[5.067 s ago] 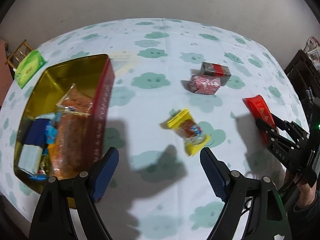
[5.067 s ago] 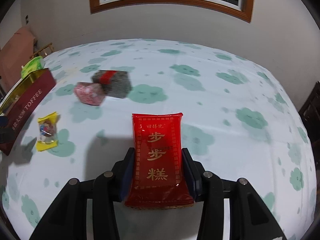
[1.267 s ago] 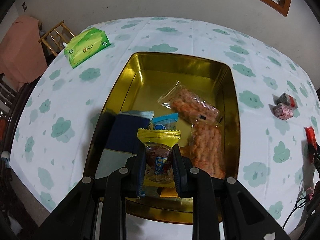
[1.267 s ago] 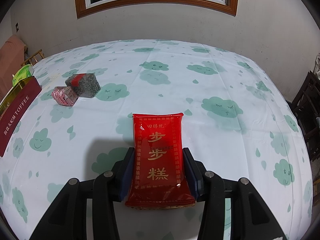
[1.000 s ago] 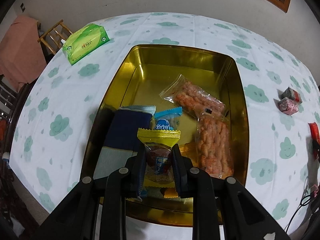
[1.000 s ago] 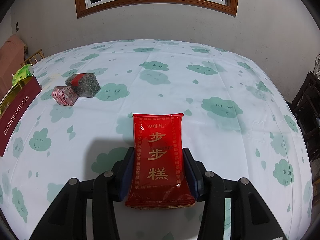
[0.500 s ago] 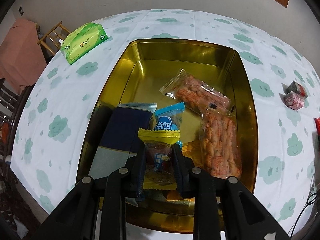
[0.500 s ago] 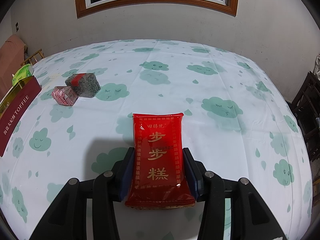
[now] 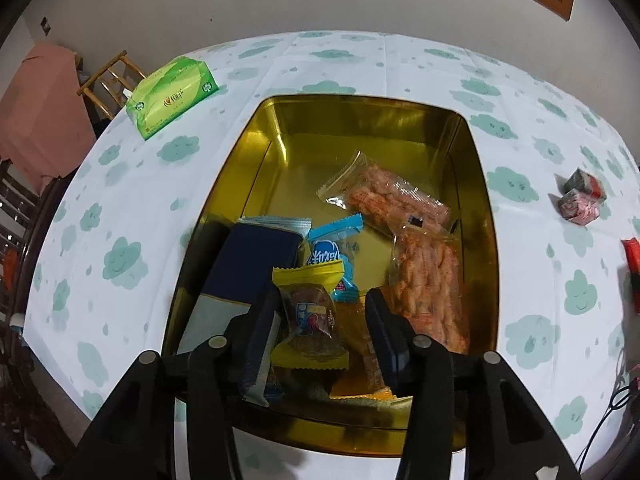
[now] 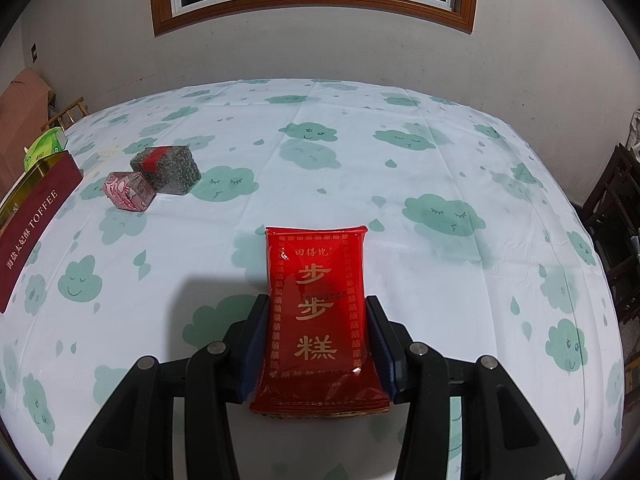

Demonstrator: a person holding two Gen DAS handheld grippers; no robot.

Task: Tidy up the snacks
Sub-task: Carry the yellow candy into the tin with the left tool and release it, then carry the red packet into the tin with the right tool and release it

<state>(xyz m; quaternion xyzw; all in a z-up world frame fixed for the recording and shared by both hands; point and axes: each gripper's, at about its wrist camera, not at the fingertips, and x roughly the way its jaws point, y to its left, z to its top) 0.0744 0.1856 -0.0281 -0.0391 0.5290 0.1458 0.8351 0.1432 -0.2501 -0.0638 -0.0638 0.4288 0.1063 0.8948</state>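
Note:
In the left wrist view my left gripper (image 9: 322, 300) hangs over the near end of the gold tin (image 9: 360, 106). Its jaws are opening, and the yellow-wrapped snack (image 9: 310, 316) lies loose between them on top of other packets; the right pad stands clear of it. A blue packet (image 9: 332, 248), a dark blue packet (image 9: 256, 268) and two clear bags of orange snacks (image 9: 430, 284) also lie in the tin. In the right wrist view my right gripper (image 10: 316, 304) is shut on a red packet (image 10: 316, 308) just above the tablecloth.
A pink cube snack (image 10: 128, 191) and a dark cube snack (image 10: 168, 168) sit together on the cloud-print cloth, between the tin's maroon side (image 10: 32, 216) and the red packet. A green tissue pack (image 9: 172, 96) lies beyond the tin. Chairs stand off the table's edges.
The left jaws have spread apart and the yellow snack has slipped down, tilted, onto the packets in the tin. The right gripper and its red packet have not moved.

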